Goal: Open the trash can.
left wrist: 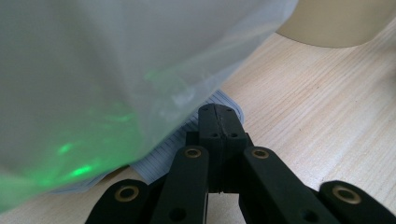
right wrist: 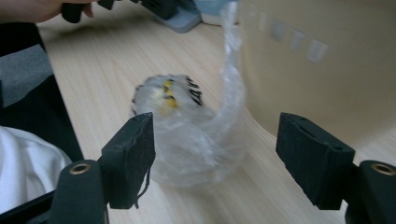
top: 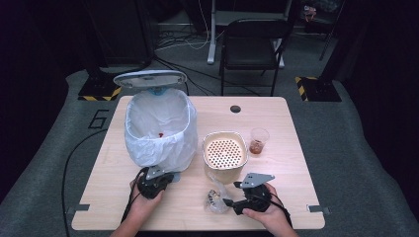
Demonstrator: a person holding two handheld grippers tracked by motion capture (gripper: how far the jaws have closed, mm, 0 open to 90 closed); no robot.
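Right gripper [top: 228,202] sits at the near edge of the table [top: 291,197], its jaws standing well apart on either side of a crumpled clear wrapper [right wrist: 187,135] without pressing on it. Left gripper [top: 174,176] has its jaws fully together, with nothing seen between them, the tip over the grey pedal [left wrist: 196,135] at the foot of the bin [top: 158,128].

The bin is the biggest hazard. Its lid [top: 149,78] stands up, apparently because the pedal is pressed; if that tip slides off, the lid would likely drop just as the wrapper arrives. The loose liner [left wrist: 93,70] hangs over the pedal and could make the pad slip.

Next is the cream perforated tub [top: 225,150], which stands just beside the wrapper. The wrapper's twisted tail [right wrist: 231,56] rises against its wall, so a wide sweep of the right jaws might knock the tub toward the cup [top: 258,140], which holds some reddish liquid and could tip.

Smallest is the wrapper itself. It is thin, slick and springy; I judge a shallow pinch would catch only film, letting it squirm out or unfurl on the way to the bin.
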